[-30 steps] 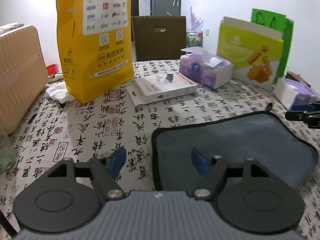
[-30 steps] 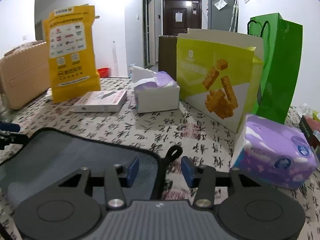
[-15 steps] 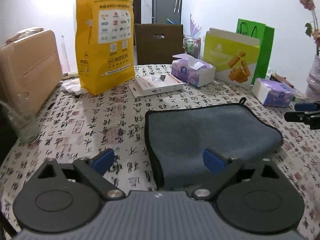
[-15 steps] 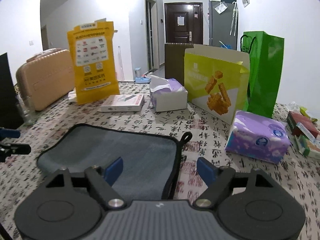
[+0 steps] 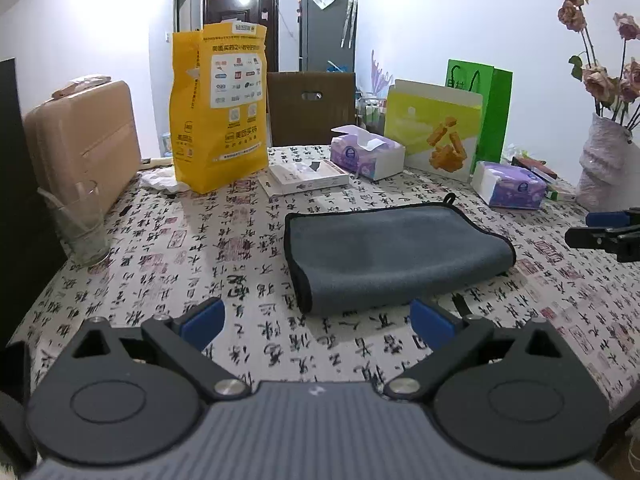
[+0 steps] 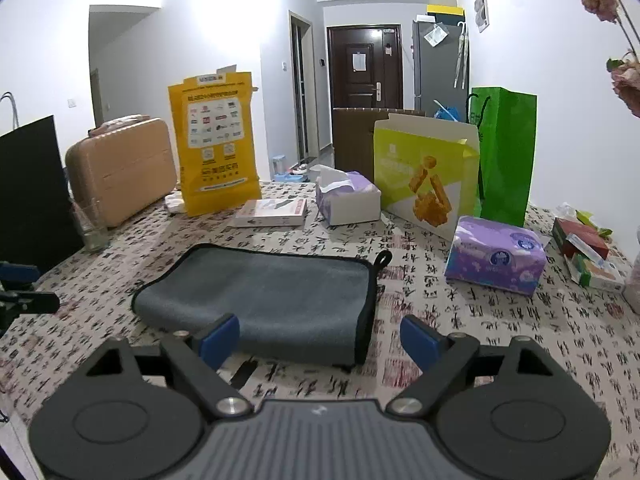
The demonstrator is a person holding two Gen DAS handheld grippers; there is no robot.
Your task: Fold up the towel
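A grey towel with a black hem lies folded flat on the calligraphy-print tablecloth; it also shows in the right wrist view. Its hanging loop sticks out at the far right corner. My left gripper is open and empty, held back from the towel's near edge. My right gripper is open and empty, just short of the towel's near right corner. The right gripper's tips show at the right edge of the left wrist view.
A yellow bag, flat white box, open tissue box, lime carton, green bag and purple tissue pack stand behind the towel. A glass and tan suitcase are left. A vase is right.
Both grippers have opened wide and pulled back and up from the towel, which now lies folded on the table.
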